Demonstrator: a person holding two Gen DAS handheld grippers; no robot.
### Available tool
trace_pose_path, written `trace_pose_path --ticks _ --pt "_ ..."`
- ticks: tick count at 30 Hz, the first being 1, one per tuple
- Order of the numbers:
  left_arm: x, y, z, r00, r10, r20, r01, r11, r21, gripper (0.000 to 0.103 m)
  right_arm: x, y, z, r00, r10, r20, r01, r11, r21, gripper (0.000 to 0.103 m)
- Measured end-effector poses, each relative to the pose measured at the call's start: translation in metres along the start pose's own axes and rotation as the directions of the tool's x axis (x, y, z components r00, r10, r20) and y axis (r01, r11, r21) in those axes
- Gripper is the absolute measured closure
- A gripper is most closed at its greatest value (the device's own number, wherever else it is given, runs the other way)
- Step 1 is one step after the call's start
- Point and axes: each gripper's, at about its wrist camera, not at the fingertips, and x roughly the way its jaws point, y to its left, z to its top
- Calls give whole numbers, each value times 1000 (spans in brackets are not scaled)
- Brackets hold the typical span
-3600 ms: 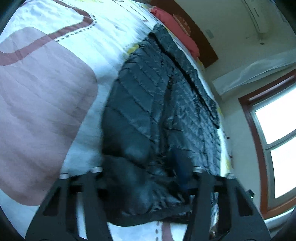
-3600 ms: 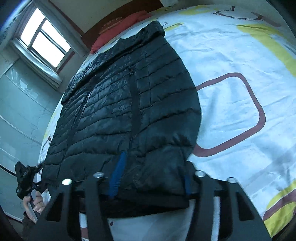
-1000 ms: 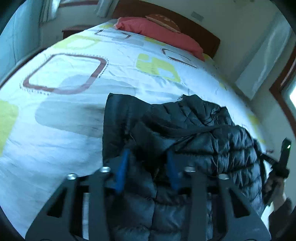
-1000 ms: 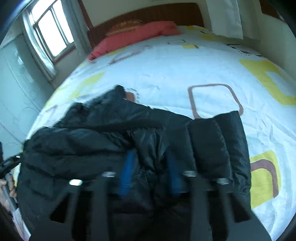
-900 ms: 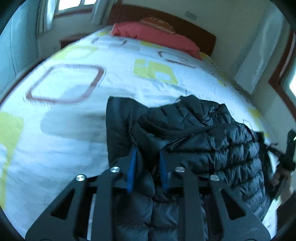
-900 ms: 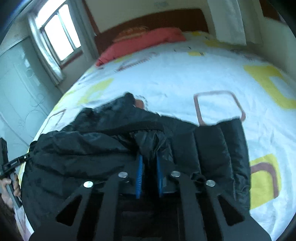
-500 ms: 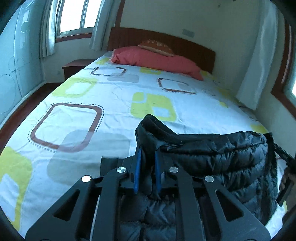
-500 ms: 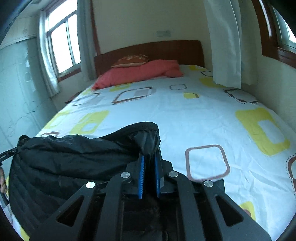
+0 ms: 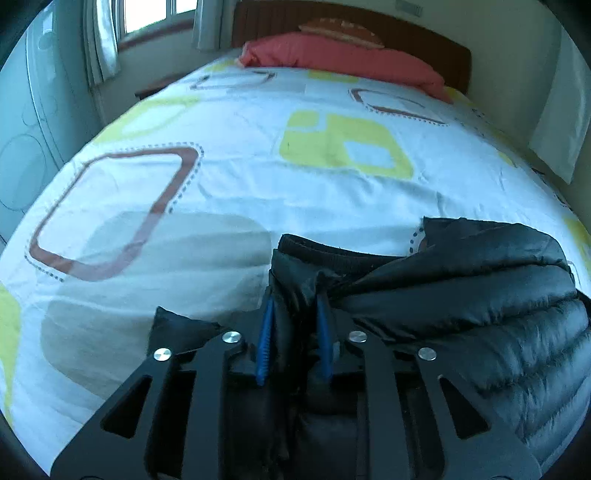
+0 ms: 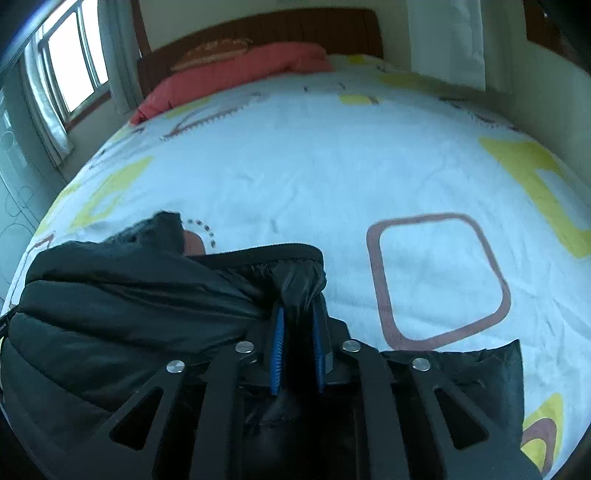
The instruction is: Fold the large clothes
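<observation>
A black puffer jacket (image 9: pixel 461 295) lies folded over itself near the foot of the bed, its banded hem on top. My left gripper (image 9: pixel 294 332) has a bunch of the hem's left end between its blue pads (image 9: pixel 266 332). The jaws are opening, but the fabric still fills the gap. In the right wrist view the jacket (image 10: pixel 129 302) spreads to the left. There my right gripper (image 10: pixel 297 339) pinches the hem's right end, which puckers up between its pads (image 10: pixel 277 339). Its jaws are opening too. A flap of the lower layer (image 10: pixel 491 373) sticks out at the right.
The bed (image 9: pixel 258 166) has a white sheet with yellow and brown squares. A red pillow (image 9: pixel 340 51) lies against the wooden headboard (image 10: pixel 258 29). A window (image 10: pixel 70 70) and curtains are on the left, and a white curtain (image 10: pixel 447 40) hangs at the right.
Both grippers came forward and down with the jacket's hem, laying it over the lower half. Both pairs of blue pads stand a little wider apart than half a second ago.
</observation>
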Motion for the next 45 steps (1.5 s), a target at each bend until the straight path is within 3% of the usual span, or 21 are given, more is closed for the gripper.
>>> trace_pose_path --ticks 3,4,5,7,9,11,16,18,20,22,26,27,31,33,37,41,44,45 --pt "-13 9 -1 1000 -19 -5 19 999 -44 67 -11 0 1 1000 -12 -2 12 1000 -6 72" --pt "-22 15 0 1000 -20 -2 20 998 -67 56 -20 0 1 1000 -27 14 27 1000 -7 66" --pt "-31 22 1 1000 -9 9 10 996 -84 45 -31 1 1 998 -44 47 44 999 -3 57" --pt "-50 35 3 998 45 50 -39 991 -126 37 -54 2 2 990 -63 129 62 998 16 51" --pt "-73 46 5 992 59 109 -38 982 -185 37 -66 8 4 984 -32 177 28 999 24 51" --pt "-85 42 6 989 -2 146 35 974 -223 37 -69 30 4 983 44 175 -44 999 -6 51" --pt "-72 -20 0 982 -160 105 174 974 -147 37 -46 102 -5 984 121 135 -100 984 -149 51" --pt "-58 -43 -5 985 -159 70 165 982 -86 37 -33 118 -10 987 114 110 -93 980 -178 52" --pt "-33 -58 -13 993 -119 15 119 992 -32 37 -4 128 -13 997 69 23 -63 976 -211 52" --pt "-14 -64 -17 995 -98 -24 98 995 -21 37 5 128 -15 999 53 -13 -54 977 -206 52" --pt "-31 -55 -14 992 -123 -18 122 991 -53 43 -15 114 -9 998 68 0 -67 982 -176 52" --pt "-41 -46 -16 988 -155 0 155 985 -80 43 -21 104 -8 998 65 13 -62 986 -153 52" --pt "-45 -22 -20 985 -170 14 170 973 -158 43 -12 69 -8 998 -60 13 61 993 -97 52" --pt "-30 -20 -22 984 -175 -9 172 973 -153 44 3 55 -13 1000 -6 -12 5 999 -34 53" --pt "-19 -26 -20 988 -153 -12 150 979 -138 44 0 55 -10 1000 12 0 -12 1000 -25 52" --pt "-48 1 -26 972 -234 26 234 947 -220 45 -39 33 -18 998 44 35 -44 999 18 51" --pt "-90 34 -40 971 -213 104 234 930 -282 38 -78 3 -31 996 23 81 -28 998 52 50" --pt "-100 43 -46 970 -209 122 236 924 -300 37 -92 -9 -38 996 18 89 -24 998 66 45"
